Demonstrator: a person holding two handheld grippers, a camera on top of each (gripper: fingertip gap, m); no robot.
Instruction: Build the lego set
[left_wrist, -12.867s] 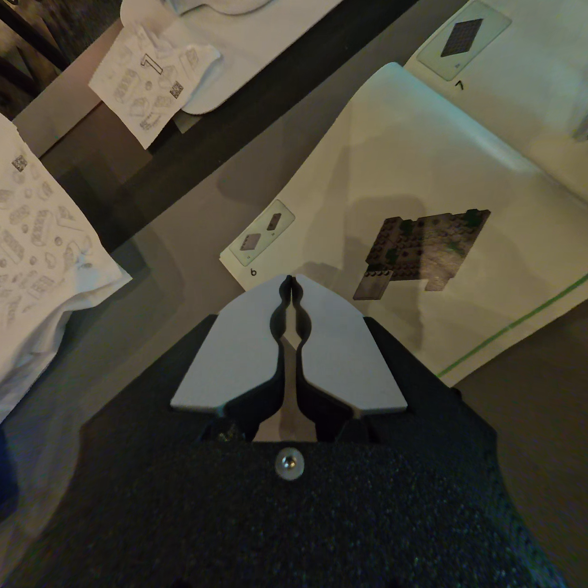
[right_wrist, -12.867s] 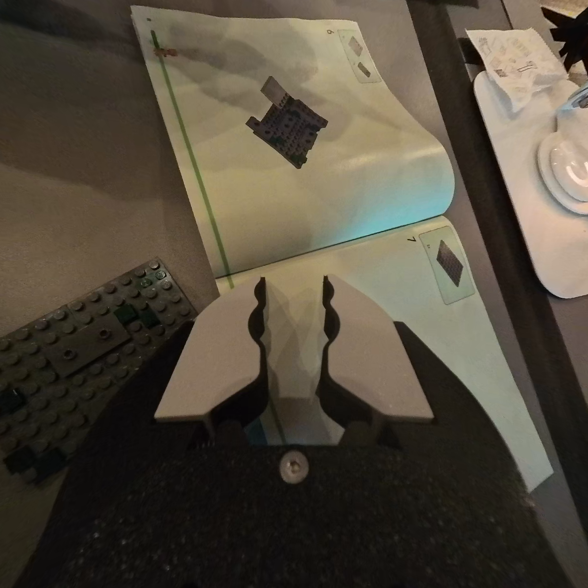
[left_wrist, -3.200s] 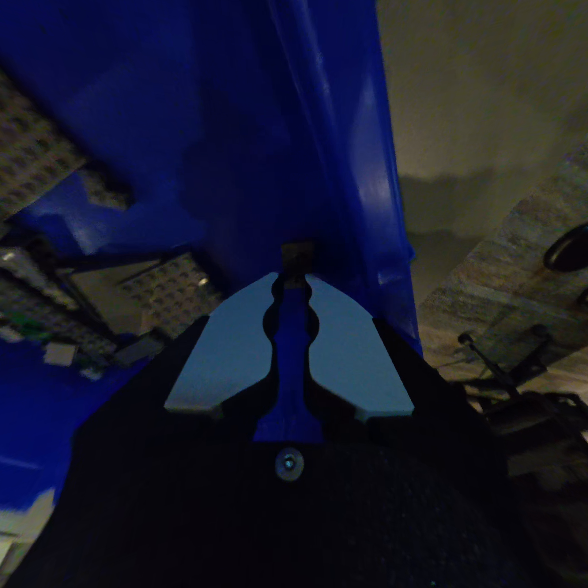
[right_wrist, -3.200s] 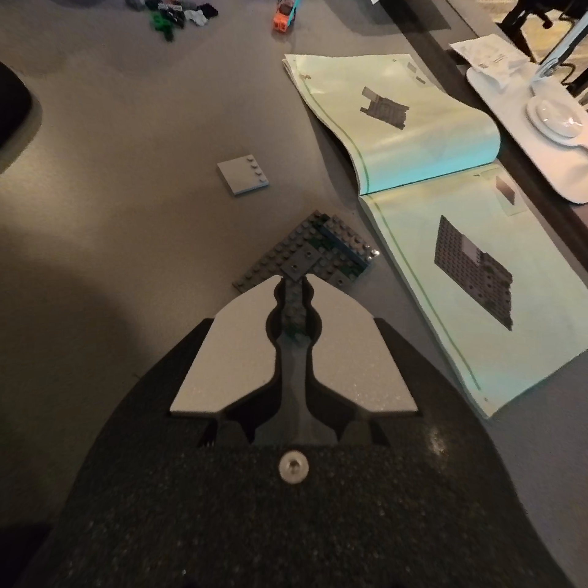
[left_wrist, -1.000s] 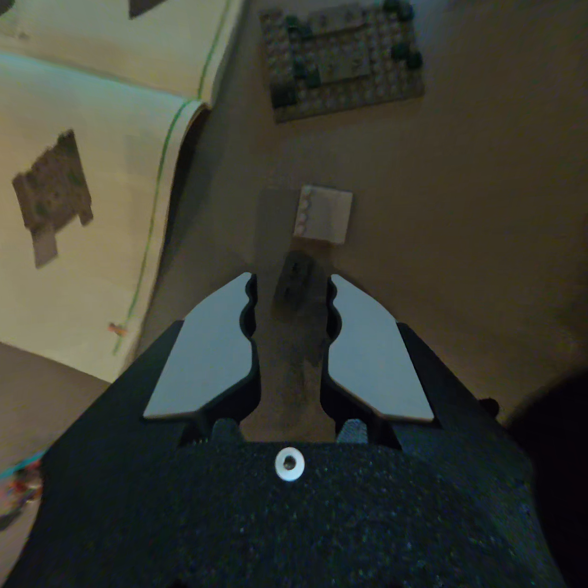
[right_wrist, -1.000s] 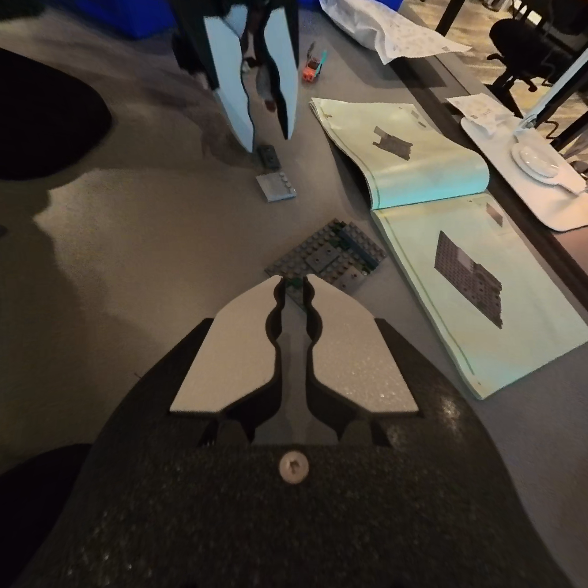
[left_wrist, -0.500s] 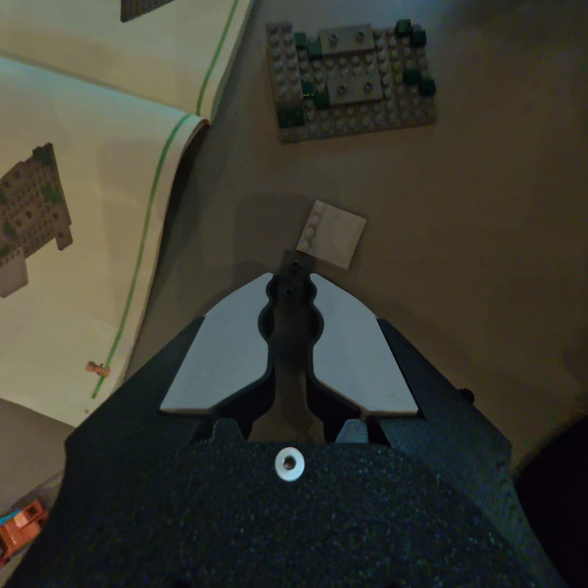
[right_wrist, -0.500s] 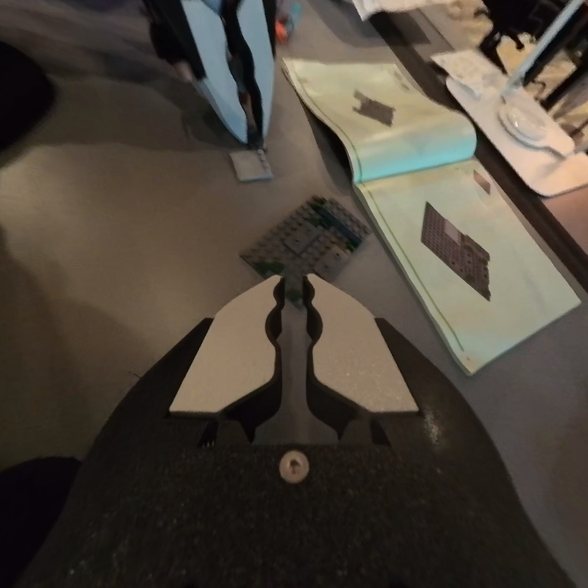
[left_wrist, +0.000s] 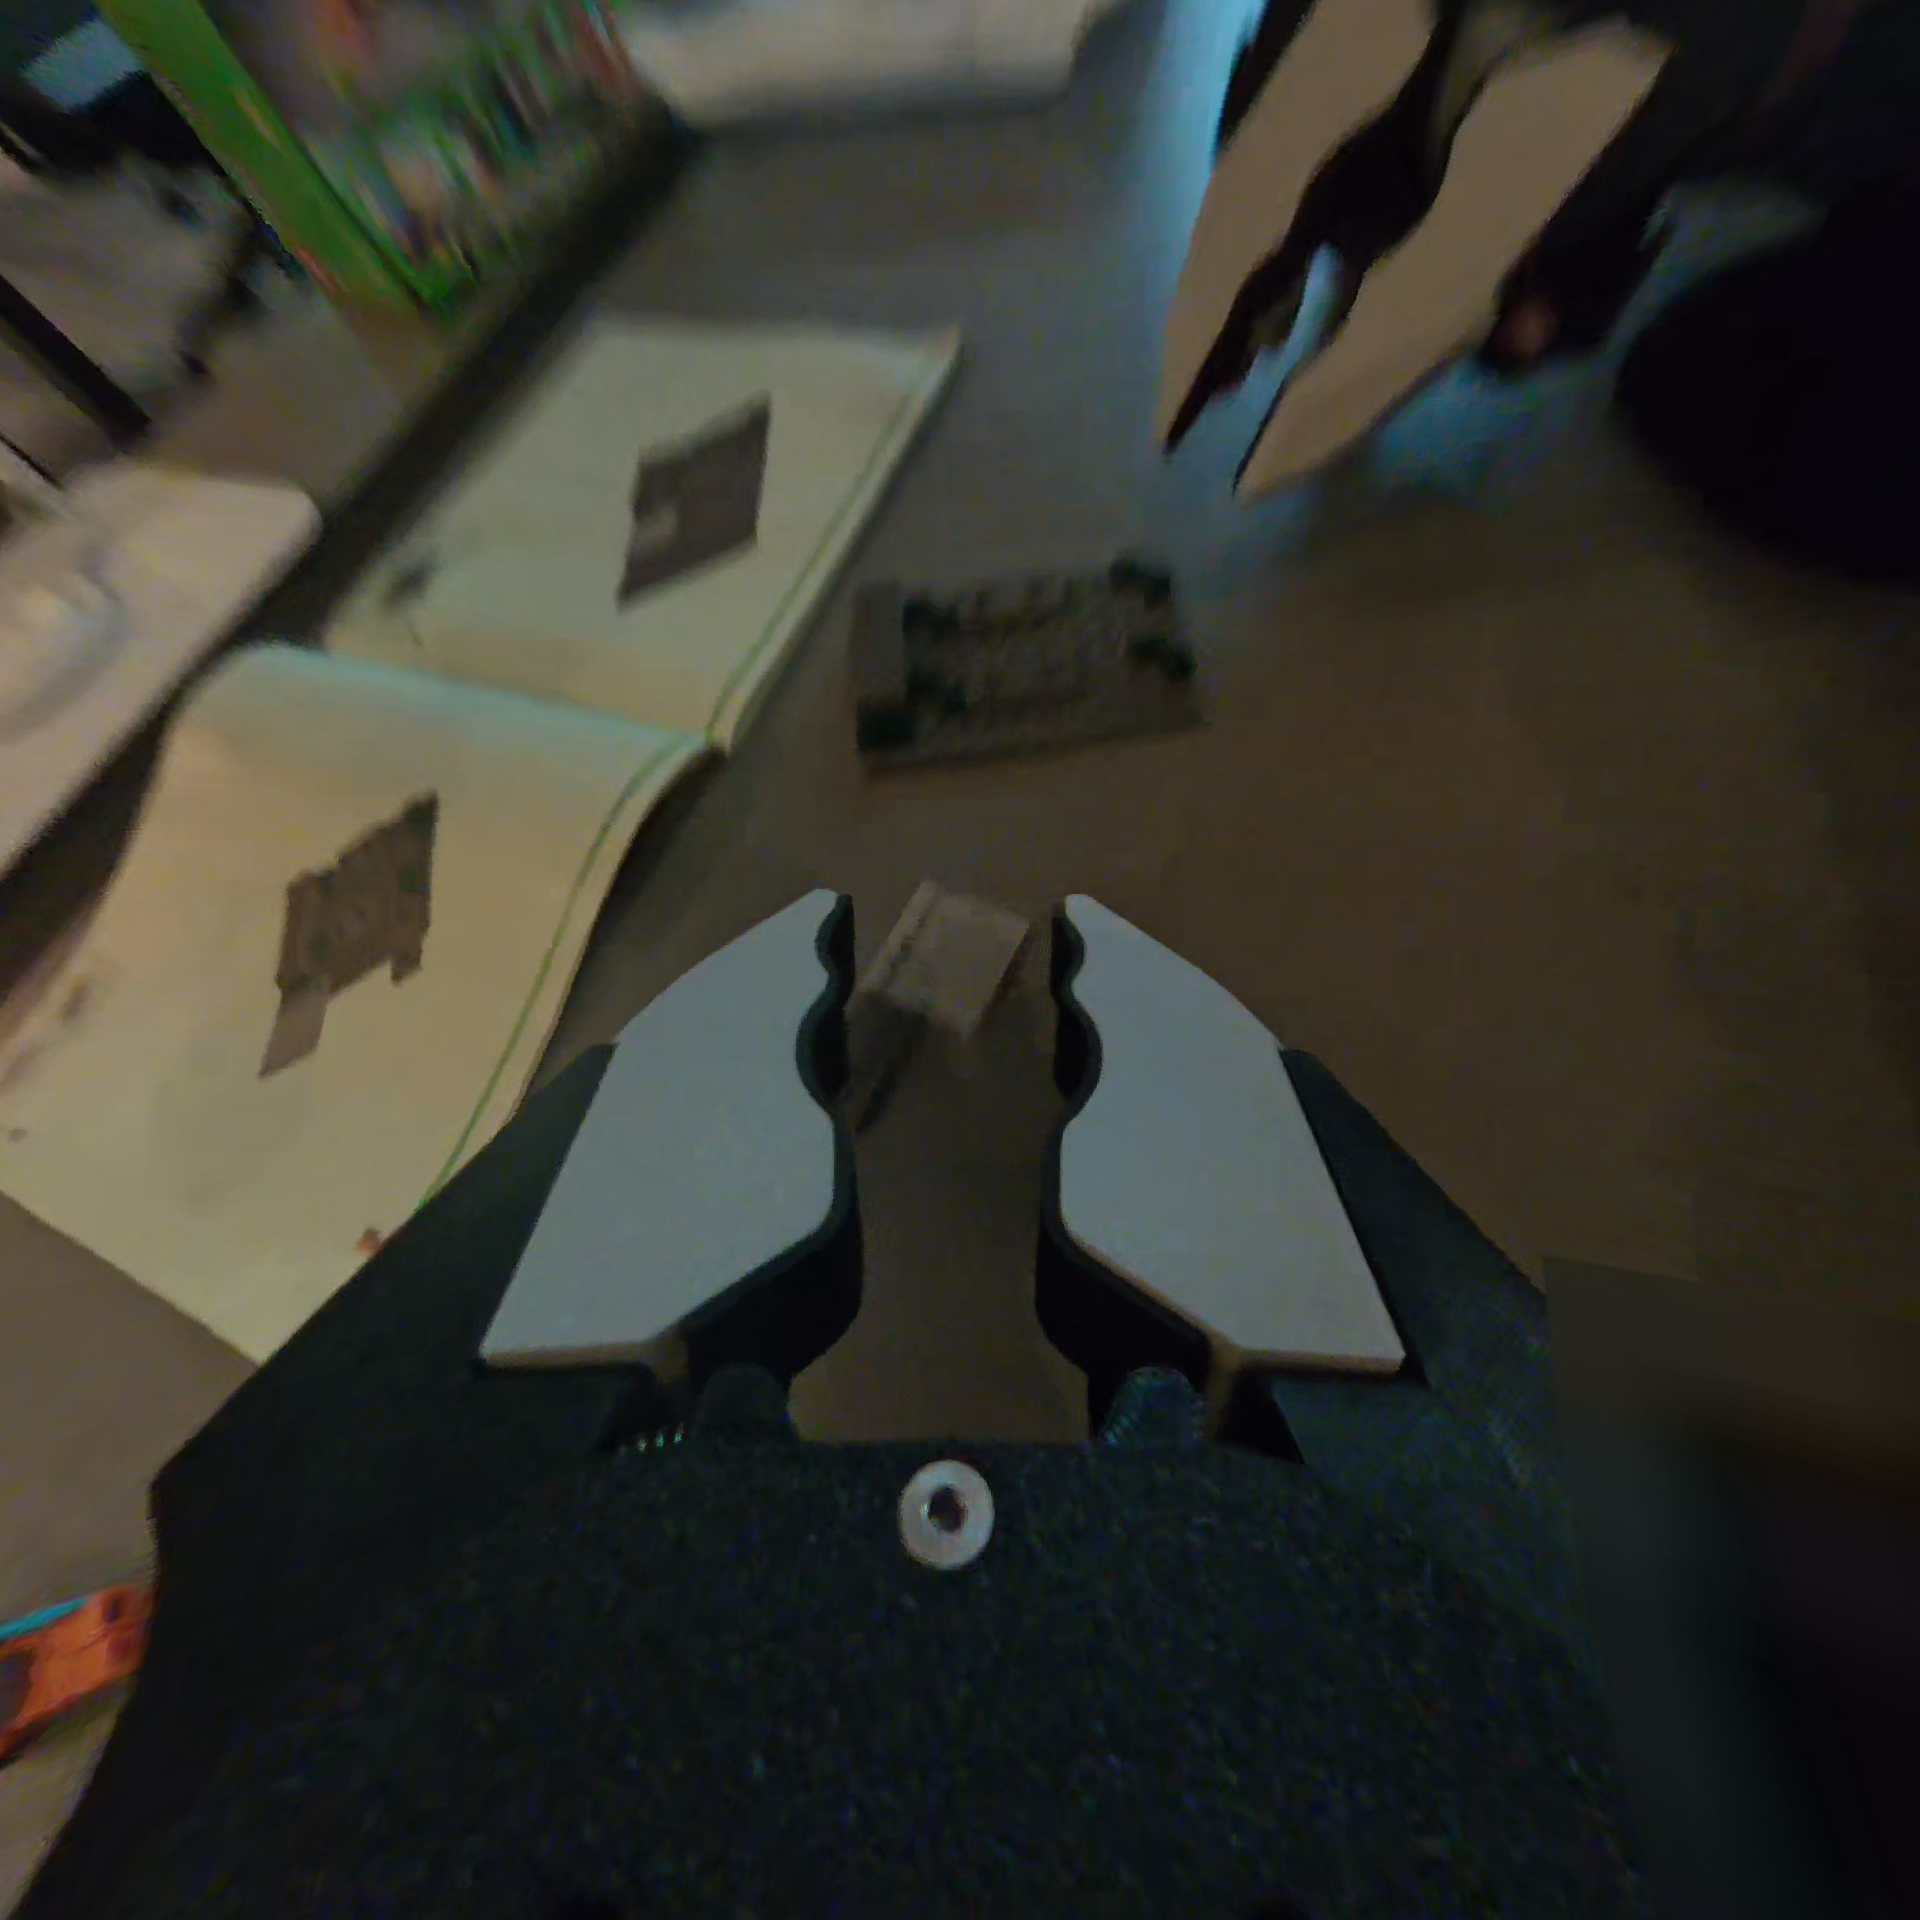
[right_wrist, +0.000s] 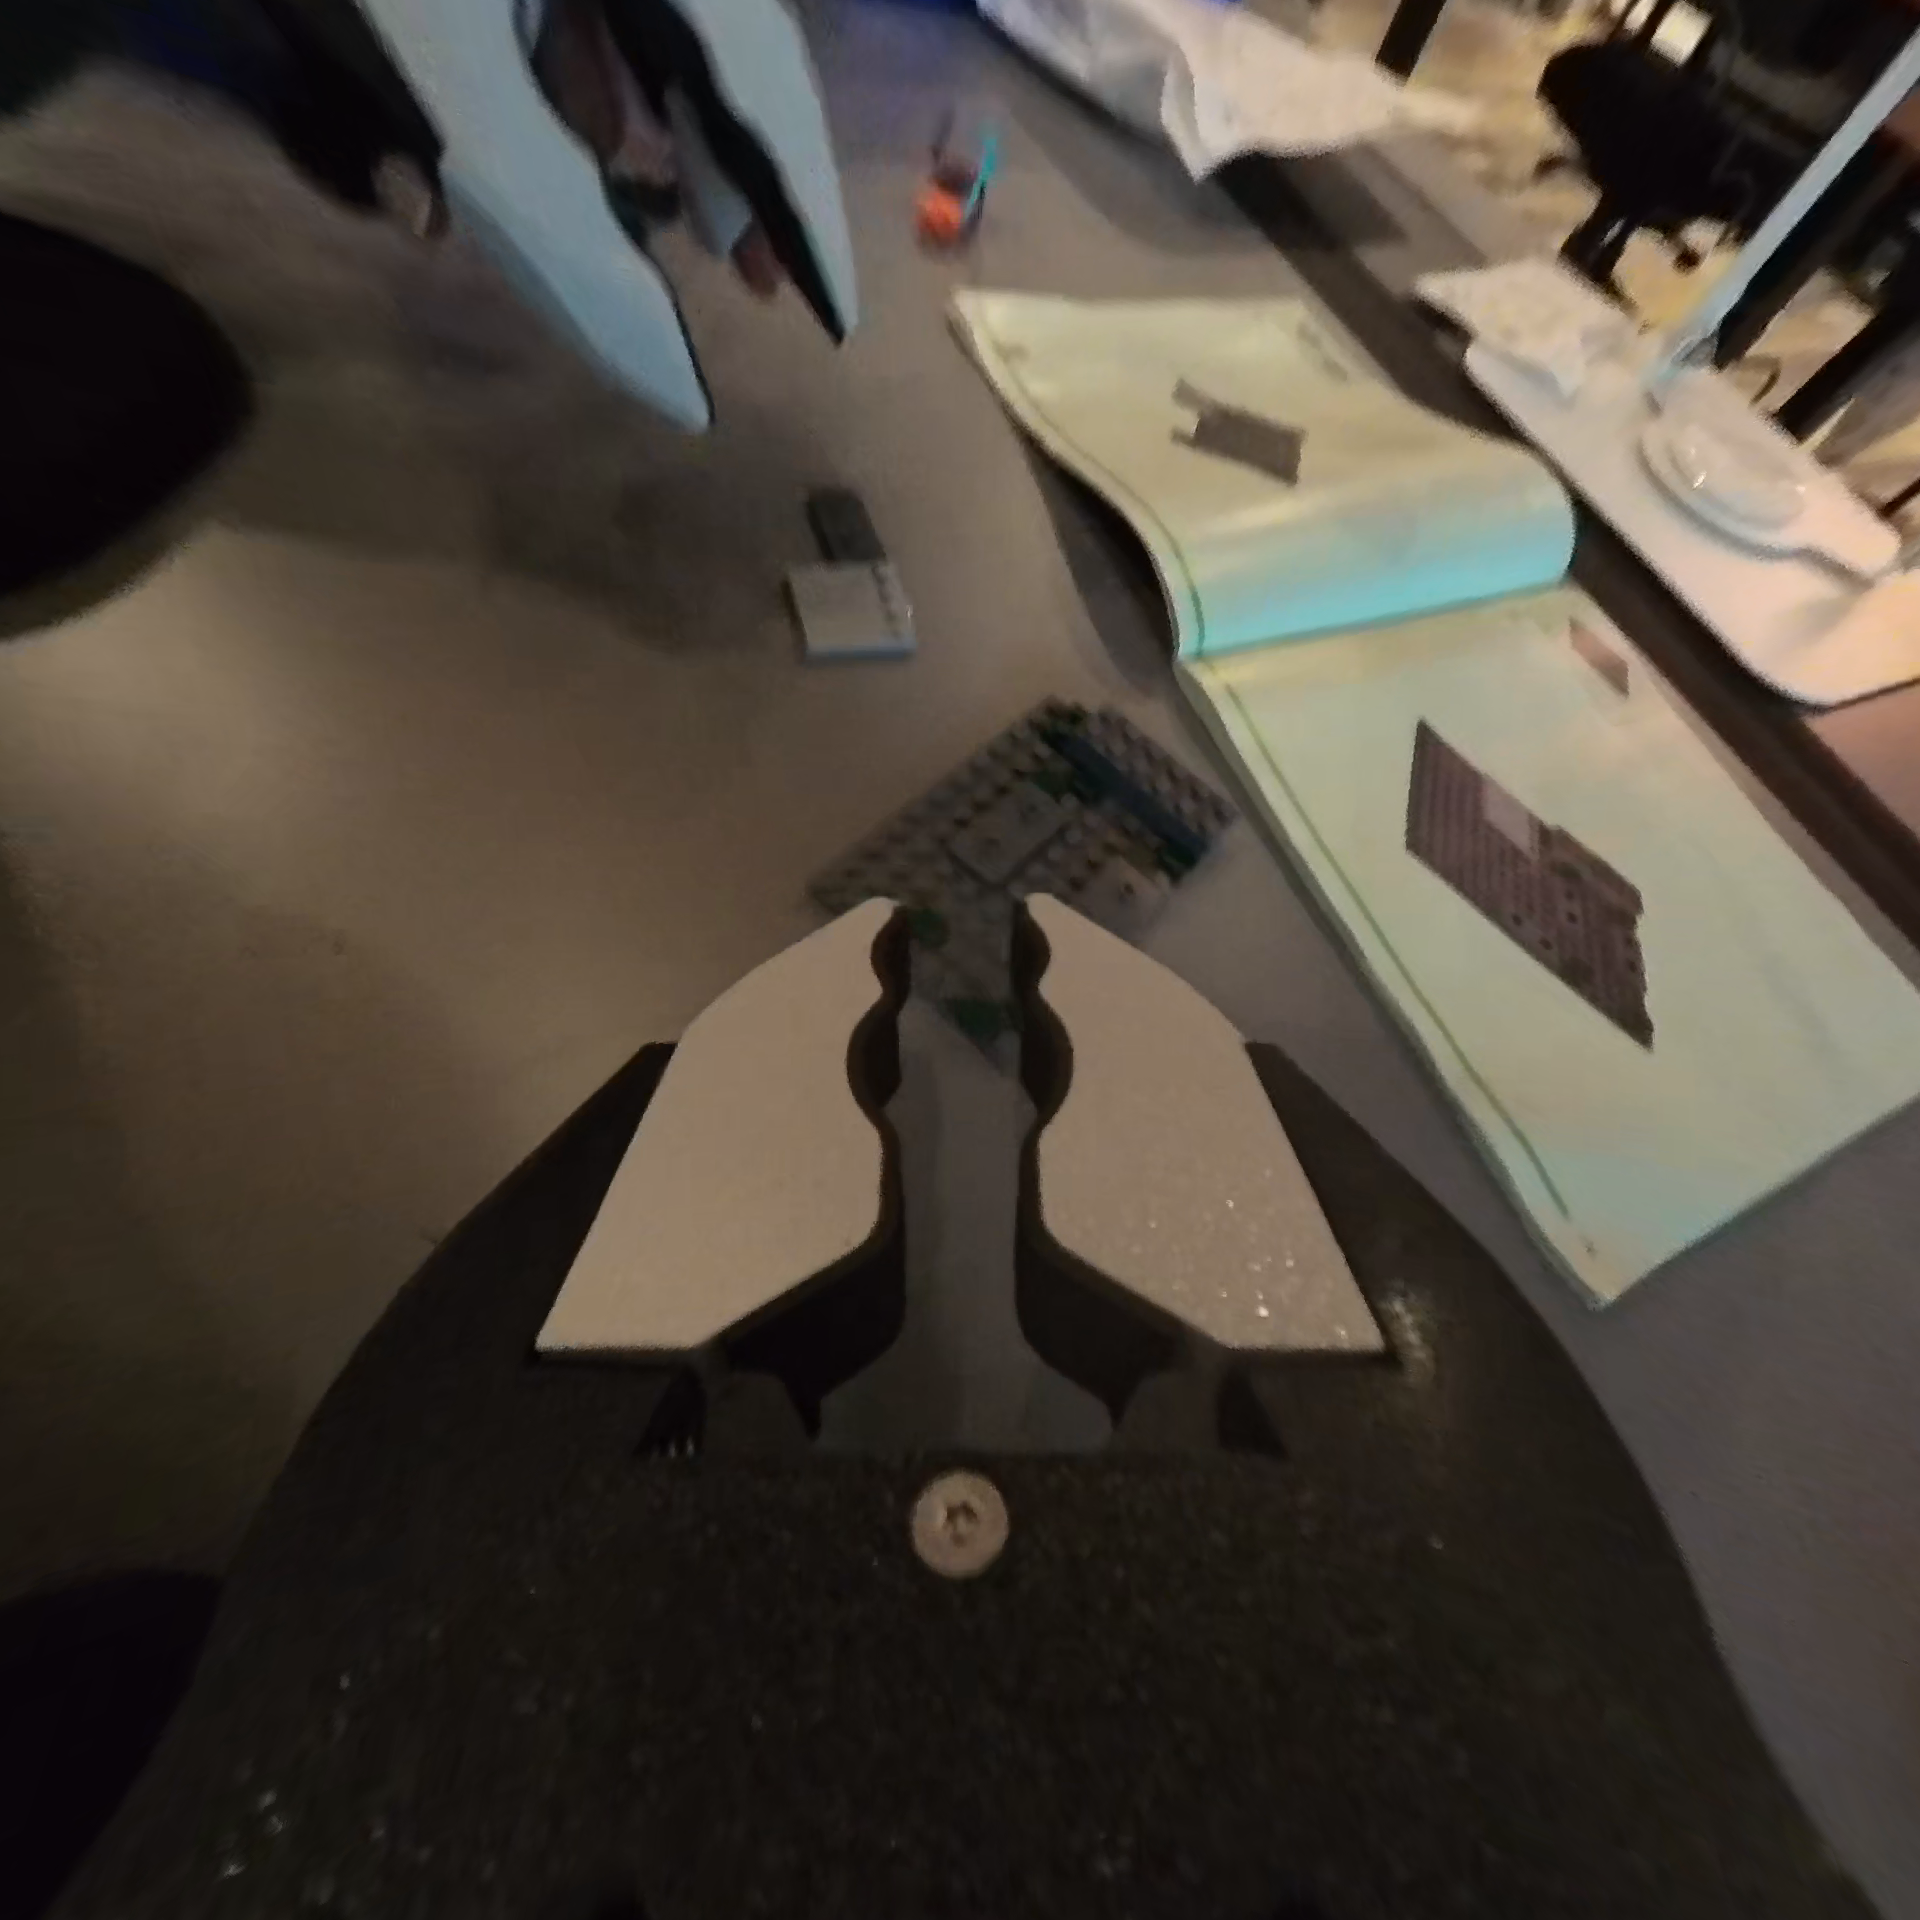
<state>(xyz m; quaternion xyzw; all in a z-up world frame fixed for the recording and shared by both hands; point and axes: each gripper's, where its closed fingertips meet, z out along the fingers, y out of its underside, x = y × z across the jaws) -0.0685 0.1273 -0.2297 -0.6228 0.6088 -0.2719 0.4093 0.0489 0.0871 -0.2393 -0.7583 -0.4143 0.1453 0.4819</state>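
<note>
Holding both tools above the matte grey table top (right_wrist: 364, 831), you have your left gripper (left_wrist: 948, 914) spread wide, with nothing between its smooth pale grey fingers (left_wrist: 707, 1122). Just ahead of the tips, in the centre of the left wrist frame, lies the light grey square lego tile (left_wrist: 951, 971) with a smooth top and one row of studs on an edge. The small dark lego plate (right_wrist: 842, 522) lies just beside it on the table, seen in the upper middle of the right wrist frame; whether the two touch is not clear.

Your right gripper (right_wrist: 958, 914) has its fingers near each other but with a narrow gap, and they pinch nothing. Beyond its tips lies the flat dark grey studded lego baseplate (right_wrist: 1029, 821), with some dark green small bricks and smooth grey pieces on it. It lies flat in the centre of the frame, just left of the open paper instruction booklet (right_wrist: 1455, 810), whose pale glossy pages curve up at the fold.

At the upper middle of the right wrist frame sits a small orange and turquoise lego piece (right_wrist: 951, 208), blurred. White crumpled paper bags (right_wrist: 1278, 94) lie at the top right.
</note>
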